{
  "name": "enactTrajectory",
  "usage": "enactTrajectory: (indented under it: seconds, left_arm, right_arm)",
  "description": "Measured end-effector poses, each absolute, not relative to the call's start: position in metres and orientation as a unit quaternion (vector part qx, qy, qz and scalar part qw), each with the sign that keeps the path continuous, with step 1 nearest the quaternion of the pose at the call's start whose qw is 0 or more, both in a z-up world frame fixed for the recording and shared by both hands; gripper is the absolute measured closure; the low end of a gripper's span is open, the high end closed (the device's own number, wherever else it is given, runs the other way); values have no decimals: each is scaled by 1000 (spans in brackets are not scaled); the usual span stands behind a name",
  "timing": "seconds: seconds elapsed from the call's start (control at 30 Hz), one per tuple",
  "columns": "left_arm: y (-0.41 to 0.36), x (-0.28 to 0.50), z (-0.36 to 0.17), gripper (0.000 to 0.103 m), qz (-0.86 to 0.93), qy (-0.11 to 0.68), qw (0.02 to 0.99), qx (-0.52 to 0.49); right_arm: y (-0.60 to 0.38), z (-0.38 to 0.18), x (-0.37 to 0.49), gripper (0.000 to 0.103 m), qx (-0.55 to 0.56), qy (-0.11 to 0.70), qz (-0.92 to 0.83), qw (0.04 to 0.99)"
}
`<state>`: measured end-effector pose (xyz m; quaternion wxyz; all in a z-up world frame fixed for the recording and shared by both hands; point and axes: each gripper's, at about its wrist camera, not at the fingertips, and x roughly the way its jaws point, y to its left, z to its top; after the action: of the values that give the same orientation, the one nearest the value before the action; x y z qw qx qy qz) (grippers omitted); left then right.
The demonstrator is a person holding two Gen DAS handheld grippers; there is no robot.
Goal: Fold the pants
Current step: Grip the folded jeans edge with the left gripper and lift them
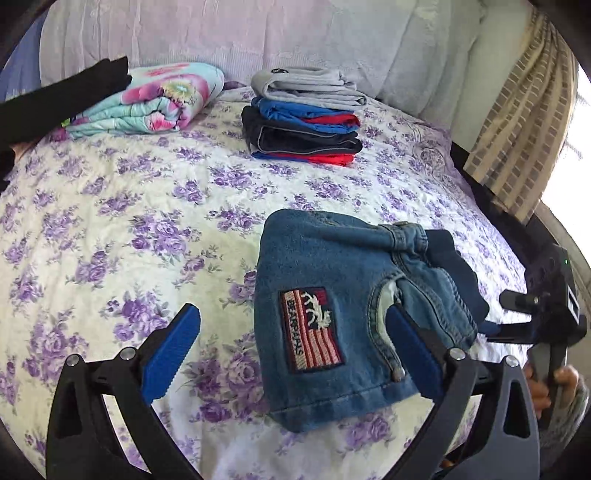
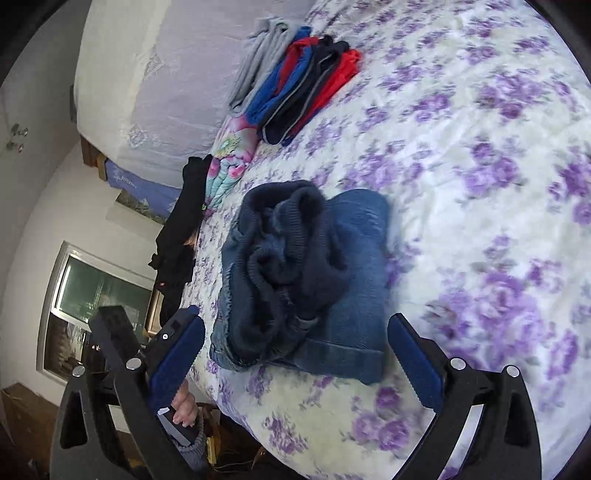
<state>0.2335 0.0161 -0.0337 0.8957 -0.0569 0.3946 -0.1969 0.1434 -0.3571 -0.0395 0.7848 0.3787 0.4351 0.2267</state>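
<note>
Small blue denim pants (image 1: 332, 266) lie folded on the flowered bedsheet (image 1: 129, 221), a striped patch facing up. In the right wrist view the same pants (image 2: 354, 258) show their dark navy ribbed waistband bunched on top. My left gripper (image 1: 291, 312) is open just above the near edge of the pants, its right finger (image 1: 413, 350) over the pocket seam. My right gripper (image 2: 293, 317) is open too, straddling the near end of the bundle without touching it. In the left wrist view the right gripper (image 1: 491, 328) sits low at the pants' right side, held by a hand.
A stack of folded clothes (image 1: 303, 118) in grey, blue, red and black stands at the back. A folded floral blanket (image 1: 155, 99) and a black garment (image 1: 66, 96) lie at back left. Pillows (image 1: 258, 33) line the head; a curtain (image 1: 517, 129) hangs right. The bed edge (image 2: 229, 398) drops off.
</note>
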Motion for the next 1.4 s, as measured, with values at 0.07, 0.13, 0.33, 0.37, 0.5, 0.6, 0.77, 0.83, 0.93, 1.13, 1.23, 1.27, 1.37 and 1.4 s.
enactTrajectory:
  seconds: [0.07, 0.13, 0.33, 0.37, 0.5, 0.6, 0.77, 0.83, 0.93, 1.13, 1.23, 1.27, 1.37, 1.4]
  left_arm:
    - [12, 238, -39, 5, -199, 400, 893, -54]
    - [6, 242, -45, 5, -200, 409, 889, -49]
    - [-6, 251, -67, 5, -208, 434, 875, -45]
    - [-7, 253, -71, 5, -208, 437, 874, -44]
    - [-3, 260, -81, 4, -222, 448, 863, -76]
    - [1, 268, -88, 4, -239, 462, 848, -103]
    - [9, 274, -103, 4, -255, 476, 826, -161]
    - [9, 272, -105, 4, -259, 470, 829, -158]
    - [9, 274, -106, 4, -266, 471, 826, -159]
    - [12, 273, -108, 4, -284, 474, 818, -161]
    - [18, 271, -110, 5, -293, 474, 810, -181]
    - [19, 271, -111, 5, -295, 474, 809, -186]
    - [17, 270, -111, 6, -297, 471, 807, -198]
    - [16, 269, -111, 8, -307, 471, 801, -206]
  right_arm:
    - [-353, -38, 144, 3, 371, 432, 212, 794]
    - [-353, -44, 148, 3, 378, 434, 210, 791]
    - [-348, -57, 148, 3, 390, 440, 214, 780]
    - [-347, -57, 149, 3, 392, 439, 219, 778]
    - [-342, -57, 156, 3, 388, 446, 223, 776]
    - [-339, -60, 162, 3, 383, 448, 219, 778]
    - [-336, -65, 160, 4, 379, 426, 217, 792]
    - [-335, -66, 155, 4, 370, 413, 228, 800]
    - [-336, -67, 153, 4, 363, 413, 250, 797]
    - [-337, -67, 157, 4, 363, 422, 251, 792]
    - [-336, -66, 159, 3, 375, 415, 240, 793]
    - [-335, -66, 159, 3, 378, 413, 237, 794]
    - [-330, -64, 159, 3, 377, 402, 235, 801]
    - [-328, -64, 158, 3, 376, 398, 236, 803]
